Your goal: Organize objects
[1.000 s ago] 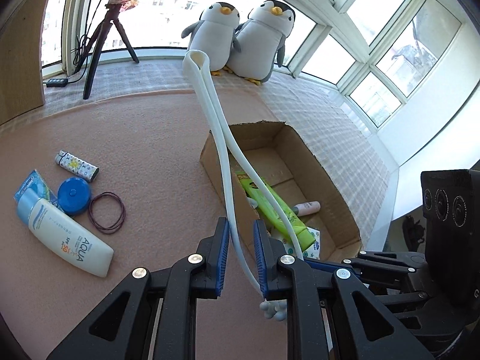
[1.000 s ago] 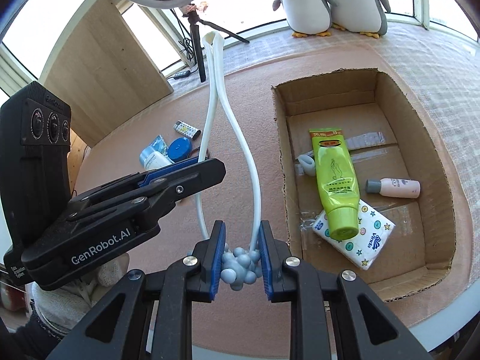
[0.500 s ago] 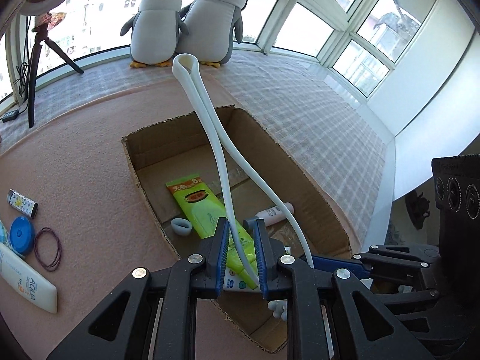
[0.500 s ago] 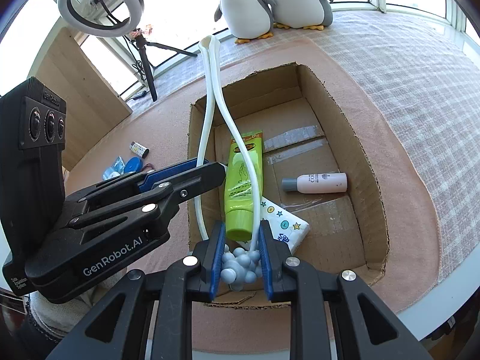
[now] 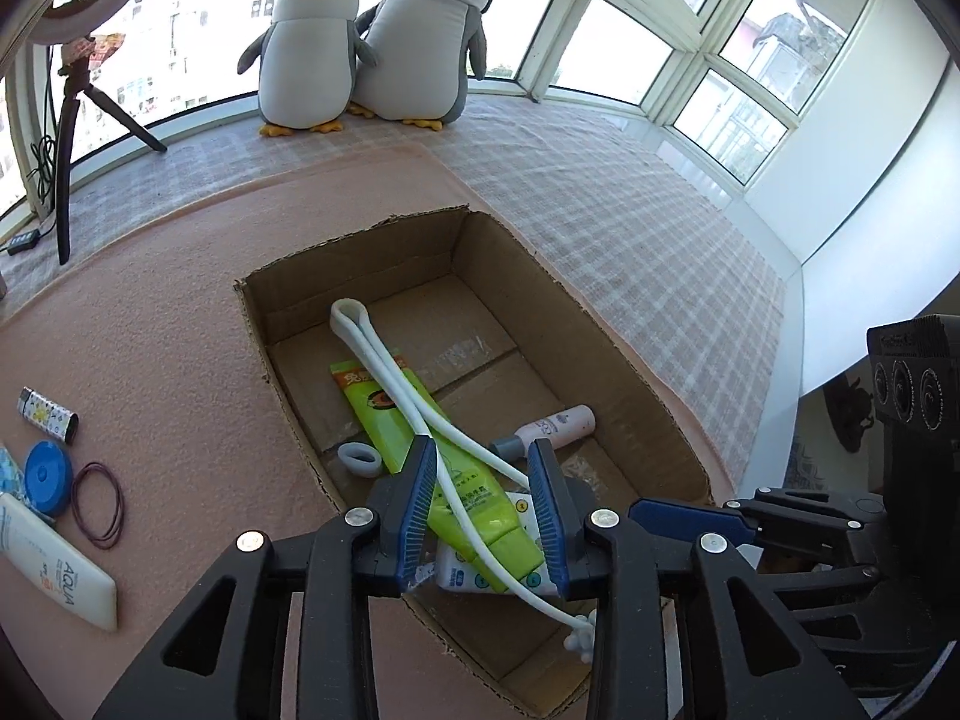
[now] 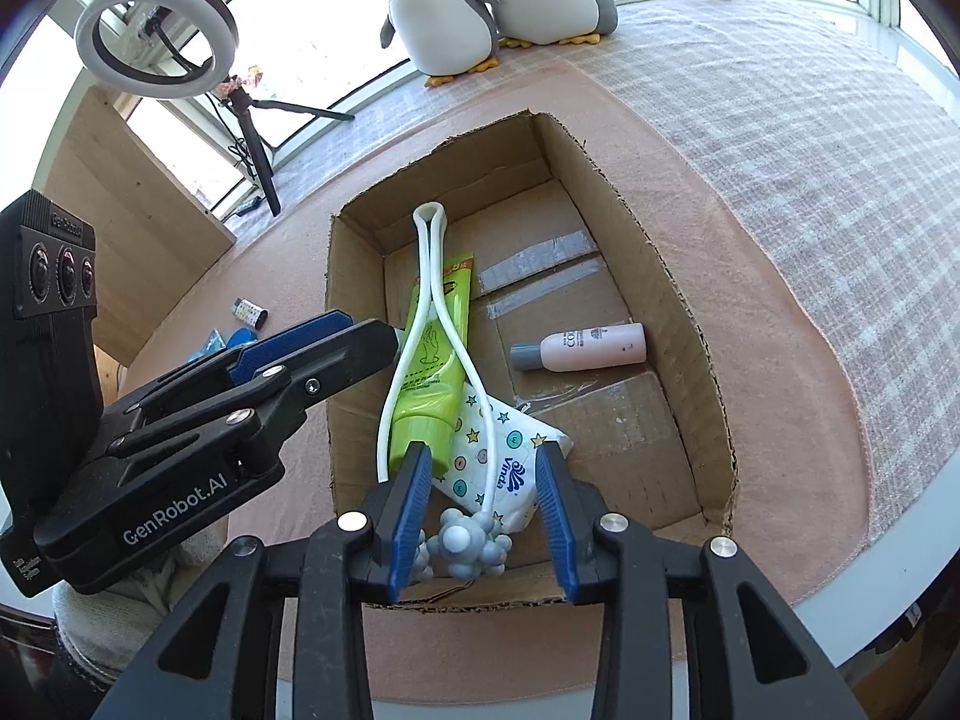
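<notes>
Massager: white looped massager with knobbed ends (image 6: pixel 433 324) lies in the brown cardboard box (image 6: pixel 672 294), across the green tube (image 6: pixel 431 360).
Left tool (image 5: pixel 485 504): jaws apart, empty.
Right tool (image 6: pixel 483 504): jaws apart, empty; knobs between its fingers.

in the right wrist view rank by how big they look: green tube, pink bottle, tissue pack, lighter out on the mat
1. green tube, the longest
2. tissue pack, though it lies nearest the camera and is partly hidden by the right claw, so its place against the bottle is unsure
3. pink bottle
4. lighter, clearly smallest, but also farthest

sunlit bay windows (image 5: pixel 606 54) curve behind a pink mat (image 5: pixel 150 312).
</notes>
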{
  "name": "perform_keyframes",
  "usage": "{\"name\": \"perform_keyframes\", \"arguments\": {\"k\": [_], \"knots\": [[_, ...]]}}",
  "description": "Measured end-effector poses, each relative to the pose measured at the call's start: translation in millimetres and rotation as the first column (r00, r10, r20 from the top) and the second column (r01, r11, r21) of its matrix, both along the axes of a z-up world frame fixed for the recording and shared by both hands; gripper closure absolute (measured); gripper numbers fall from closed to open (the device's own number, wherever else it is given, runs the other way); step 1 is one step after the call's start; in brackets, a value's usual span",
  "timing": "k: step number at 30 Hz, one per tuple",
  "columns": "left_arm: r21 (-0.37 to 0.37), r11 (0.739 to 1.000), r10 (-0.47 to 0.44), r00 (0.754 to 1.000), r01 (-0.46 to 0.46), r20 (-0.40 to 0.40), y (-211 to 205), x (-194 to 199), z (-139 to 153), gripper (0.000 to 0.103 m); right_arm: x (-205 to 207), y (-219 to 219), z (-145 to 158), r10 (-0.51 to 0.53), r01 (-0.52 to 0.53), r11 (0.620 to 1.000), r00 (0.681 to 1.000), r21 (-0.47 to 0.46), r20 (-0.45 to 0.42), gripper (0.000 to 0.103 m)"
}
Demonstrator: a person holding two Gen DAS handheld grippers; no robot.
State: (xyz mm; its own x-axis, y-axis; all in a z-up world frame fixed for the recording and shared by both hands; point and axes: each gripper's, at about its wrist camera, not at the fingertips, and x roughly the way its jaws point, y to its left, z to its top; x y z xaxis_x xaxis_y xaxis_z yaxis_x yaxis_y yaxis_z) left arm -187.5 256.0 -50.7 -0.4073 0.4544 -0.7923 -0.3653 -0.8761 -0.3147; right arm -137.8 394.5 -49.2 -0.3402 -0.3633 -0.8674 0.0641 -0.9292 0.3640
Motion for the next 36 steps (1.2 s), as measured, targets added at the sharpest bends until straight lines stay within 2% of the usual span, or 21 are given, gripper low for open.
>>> {"name": "perform_keyframes", "arguments": {"k": [2,12,23,28,36], "knots": [[-0.002,1.000,0.008,1.000,-0.008,-0.007,-4.2,0.8,2.1,0.067,1.2,-1.1,1.5,-0.003,0.003,1.000,1.000,0.011,-0.008,0.060],[-0.004,0.999,0.035,0.999,-0.035,-0.007,-29.7,12.4,5.2,0.066,3.9,-19.2,3.7,0.017,-0.017,1.000,1.000,0.001,-0.019,0.060],[-0.019,0.991,0.130,0.991,-0.130,-0.001,-87.7,25.0,2.4,0.065,6.1,-57.3,7.5,0.078,-0.080,0.996,0.996,-0.035,-0.040,0.060],[-0.040,0.979,0.200,0.980,-0.199,0.007,-123.7,24.3,-4.4,0.065,8.5,-73.7,9.8,0.108,-0.110,0.993,0.993,-0.046,-0.046,0.060],[-0.062,0.946,0.320,0.947,-0.318,0.028,-189.7,15.1,-14.6,0.065,11.7,-89.5,14.3,0.110,-0.113,0.992,0.992,-0.048,-0.059,0.060]]}}
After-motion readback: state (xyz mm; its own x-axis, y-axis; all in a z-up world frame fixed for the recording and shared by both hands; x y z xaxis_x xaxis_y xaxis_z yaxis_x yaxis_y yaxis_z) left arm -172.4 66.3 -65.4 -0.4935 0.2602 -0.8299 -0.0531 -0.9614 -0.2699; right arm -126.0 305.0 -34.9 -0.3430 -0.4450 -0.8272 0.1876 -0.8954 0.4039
